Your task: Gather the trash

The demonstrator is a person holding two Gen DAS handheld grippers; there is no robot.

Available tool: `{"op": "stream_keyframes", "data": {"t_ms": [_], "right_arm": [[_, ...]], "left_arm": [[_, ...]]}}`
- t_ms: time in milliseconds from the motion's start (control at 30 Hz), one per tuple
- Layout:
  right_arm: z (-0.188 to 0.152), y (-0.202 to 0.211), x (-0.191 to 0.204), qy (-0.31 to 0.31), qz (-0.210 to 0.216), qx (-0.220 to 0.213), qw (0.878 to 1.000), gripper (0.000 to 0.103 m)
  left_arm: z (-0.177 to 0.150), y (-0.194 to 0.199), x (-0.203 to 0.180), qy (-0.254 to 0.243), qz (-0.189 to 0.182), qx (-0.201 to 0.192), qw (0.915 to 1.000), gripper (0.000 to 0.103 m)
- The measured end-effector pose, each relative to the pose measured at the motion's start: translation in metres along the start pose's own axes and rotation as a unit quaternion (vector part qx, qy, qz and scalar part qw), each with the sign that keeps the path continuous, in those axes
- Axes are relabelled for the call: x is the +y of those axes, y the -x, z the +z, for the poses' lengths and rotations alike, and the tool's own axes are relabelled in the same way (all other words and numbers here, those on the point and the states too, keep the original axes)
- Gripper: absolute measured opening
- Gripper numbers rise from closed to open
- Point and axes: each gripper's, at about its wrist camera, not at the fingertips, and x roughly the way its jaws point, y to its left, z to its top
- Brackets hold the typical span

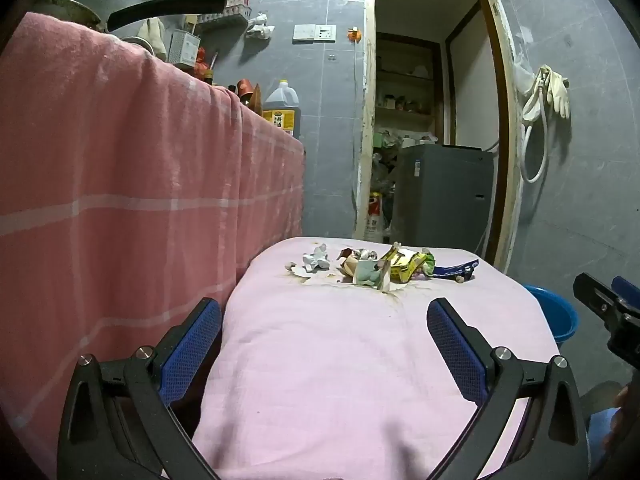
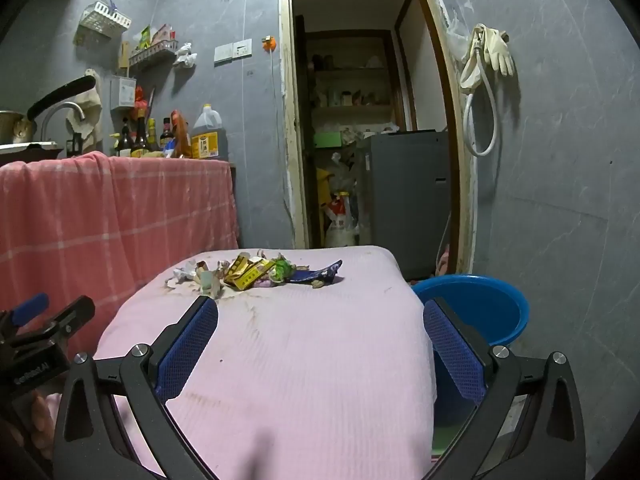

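Honestly, the risk I saw lay in the reach: the trash pile (image 1: 372,266) sat at the far edge of the pink-covered surface (image 1: 340,360), at twelve o'clock from both tools and well apart from them. The pieces were light, crumpled and jumbled together, a yellow wrapper (image 2: 246,274), a blue wrapper (image 2: 320,274) and white scraps (image 1: 316,260), so I judged that a pinch could snag the cloth, drag a neighbour along, or flick a scrap off the far edge. Small brown bits beside the pile looked too small to grip cleanly. The blue basin (image 2: 476,312) stood on the floor at about two o'clock, below the surface's right side; I took it for the likely bin, and a badly aimed release could miss it.

My left tool (image 1: 324,332) stood spread wide, nothing between its blue pads, touching nothing. My right tool (image 2: 320,332) was likewise wide and empty, hovering over the near cloth.
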Motion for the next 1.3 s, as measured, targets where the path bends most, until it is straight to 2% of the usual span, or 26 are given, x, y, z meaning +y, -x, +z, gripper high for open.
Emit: {"op": "stream_keyframes", "data": {"t_ms": [1300], "right_arm": [[-0.0034, -0.0041, -0.0014, -0.009, -0.001, 0.007, 1.000, 0.103]], "left_arm": [[-0.0003, -0.0029, -0.0011, -0.001, 0.001, 0.001, 1.0000, 0.101]]}}
